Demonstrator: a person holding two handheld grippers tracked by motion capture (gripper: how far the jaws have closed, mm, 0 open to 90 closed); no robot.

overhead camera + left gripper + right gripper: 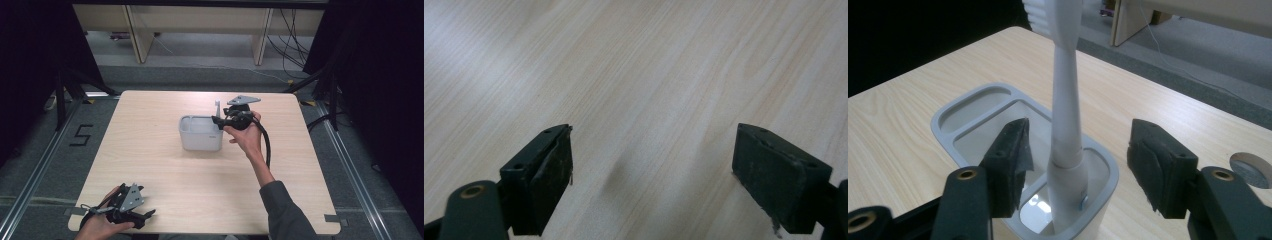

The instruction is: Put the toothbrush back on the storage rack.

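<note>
A pale grey holder [200, 134] with several compartments stands at the table's middle. A white toothbrush [217, 106] stands upright in its right-end compartment, bristle head up. My right gripper [218, 120] is open at the holder's right end. In the right gripper view the toothbrush [1066, 100] rises between the jaws of the right gripper [1078, 155], with a gap on each side, above the holder's rim [943, 122]. My left gripper [146, 218] rests near the table's front left corner. It is open over bare wood [651, 165], with nothing between its pads [554, 175].
The light wooden table [165, 175] has open surface around the holder. A grey round patch [1252, 170] lies on the tabletop beyond my right jaw. Grey floor with a "5" mark [80, 135] lies to the left; furniture legs and cables are at the back.
</note>
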